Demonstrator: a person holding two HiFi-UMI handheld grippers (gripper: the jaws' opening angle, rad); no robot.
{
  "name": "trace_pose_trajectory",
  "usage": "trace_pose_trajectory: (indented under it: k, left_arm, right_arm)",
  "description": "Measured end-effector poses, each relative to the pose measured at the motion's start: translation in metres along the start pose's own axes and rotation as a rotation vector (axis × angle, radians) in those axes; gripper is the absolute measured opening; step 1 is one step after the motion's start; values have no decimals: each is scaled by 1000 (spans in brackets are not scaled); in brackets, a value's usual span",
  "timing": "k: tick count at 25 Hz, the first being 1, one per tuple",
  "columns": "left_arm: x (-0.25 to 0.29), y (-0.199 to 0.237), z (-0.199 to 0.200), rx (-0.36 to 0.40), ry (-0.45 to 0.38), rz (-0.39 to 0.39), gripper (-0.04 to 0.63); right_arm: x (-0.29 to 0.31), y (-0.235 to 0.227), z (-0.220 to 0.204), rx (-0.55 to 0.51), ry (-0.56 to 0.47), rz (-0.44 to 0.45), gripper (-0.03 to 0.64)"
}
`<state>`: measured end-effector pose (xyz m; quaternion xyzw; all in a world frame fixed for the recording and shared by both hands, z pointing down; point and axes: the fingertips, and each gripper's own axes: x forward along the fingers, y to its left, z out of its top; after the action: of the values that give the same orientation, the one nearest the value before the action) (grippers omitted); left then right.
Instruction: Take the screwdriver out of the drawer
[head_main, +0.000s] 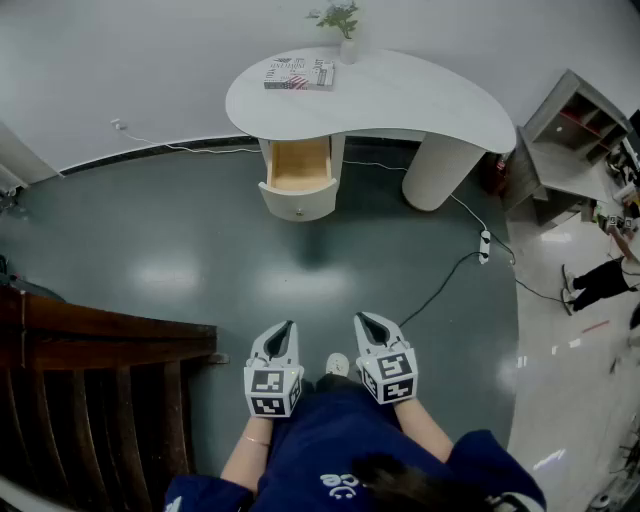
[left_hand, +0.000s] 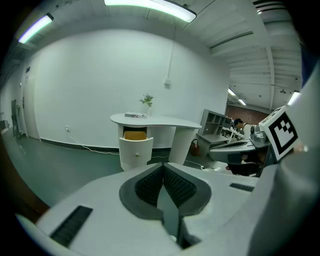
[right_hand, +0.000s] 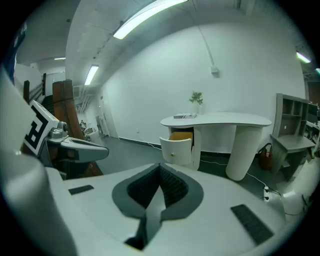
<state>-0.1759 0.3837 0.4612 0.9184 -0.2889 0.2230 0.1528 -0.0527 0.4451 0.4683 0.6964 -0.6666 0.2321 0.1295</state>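
Navy clothing (head_main: 335, 430); white left claw (head_main: 289, 327) and right claw (head_main: 361, 319) bear black-and-white marker cubes (head_main: 273, 390).

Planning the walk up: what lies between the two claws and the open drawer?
Nothing: bare dark floor up to the drawer, shown in the head view. A cable lies off to the right.
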Motion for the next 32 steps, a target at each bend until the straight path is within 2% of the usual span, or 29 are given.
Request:
trace_pose_trajectory:
  k: [11, 17, 22, 32]
  left_arm:
    - [-12, -8, -11, -33, -36, 56, 5]
    - [-9, -3, -12, -62, -44, 75, 5]
    - [8, -1, -10, -56, -39, 54, 5]
    - [72, 33, 23, -57, -29, -14, 5]
  right_arm:
    - [-8, 16, -5, -76, -9, 77, 6]
    - [-7, 9, -9, -46, -5, 77, 8]
    - [4, -2, -8, 18, 4, 83, 8]
    - [51, -26, 21, 32, 27, 29, 8]
